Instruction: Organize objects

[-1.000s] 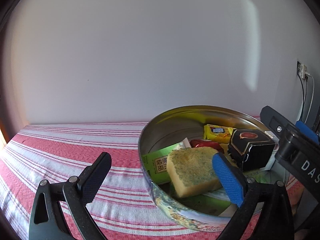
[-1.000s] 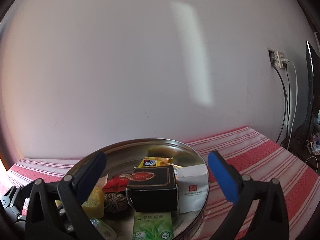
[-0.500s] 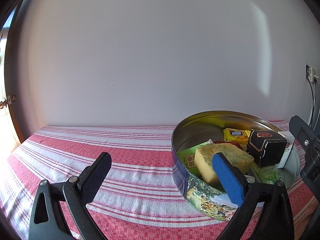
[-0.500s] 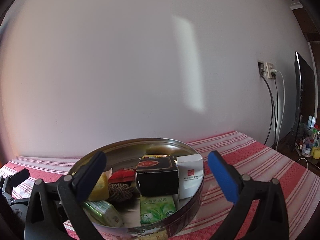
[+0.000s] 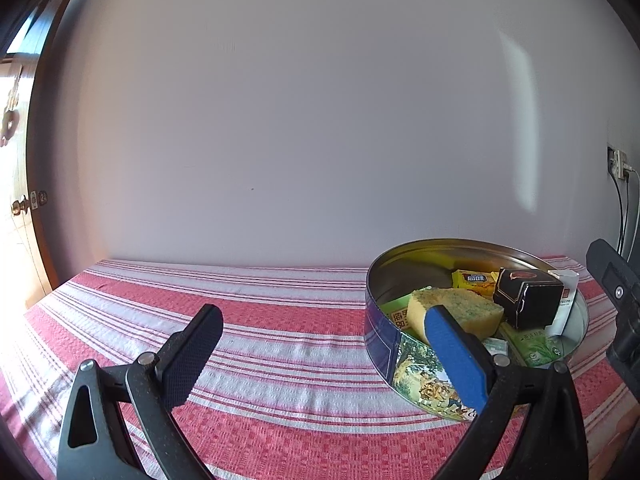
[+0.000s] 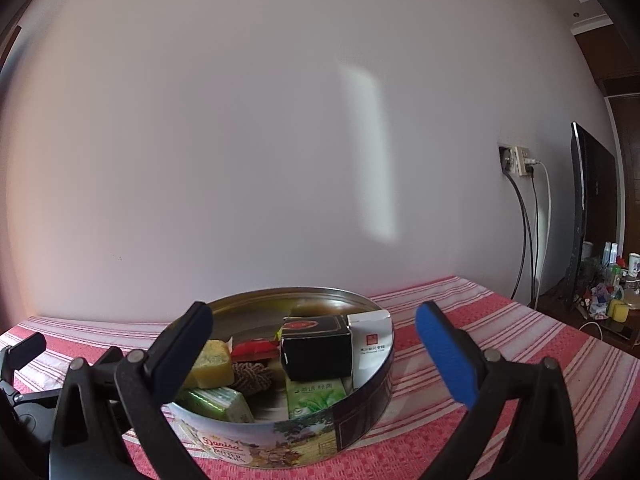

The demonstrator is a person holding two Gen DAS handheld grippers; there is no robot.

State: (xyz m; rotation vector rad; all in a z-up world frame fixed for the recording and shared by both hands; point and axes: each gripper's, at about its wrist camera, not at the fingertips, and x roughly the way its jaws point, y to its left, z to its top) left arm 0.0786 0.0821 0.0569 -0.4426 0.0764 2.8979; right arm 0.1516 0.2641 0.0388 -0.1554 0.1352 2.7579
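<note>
A round metal cookie tin (image 5: pixel 390 344) (image 6: pixel 360 412) stands on the red-and-white striped cloth. It holds a yellow sponge (image 5: pixel 460 310) (image 6: pixel 212 364), a black box (image 5: pixel 528 300) (image 6: pixel 316 348), a white box (image 6: pixel 370 344), a yellow packet (image 5: pixel 474 280), a red packet (image 6: pixel 252 350), green tea packets (image 6: pixel 316 396) and a rope knot (image 6: pixel 252 374). My left gripper (image 5: pixel 324 354) is open and empty, left of the tin. My right gripper (image 6: pixel 314 354) is open and empty, in front of the tin.
The striped cloth (image 5: pixel 260 320) covers the table up to a plain white wall. A wall socket with cables (image 6: pixel 520 160) and a dark screen (image 6: pixel 588 216) are at the right. A door with a knob (image 5: pixel 18 206) is at the far left.
Both grippers have drawn back from the tin, which looks smaller and farther. The left view has swung left, showing more cloth and the door. Both stay open.
</note>
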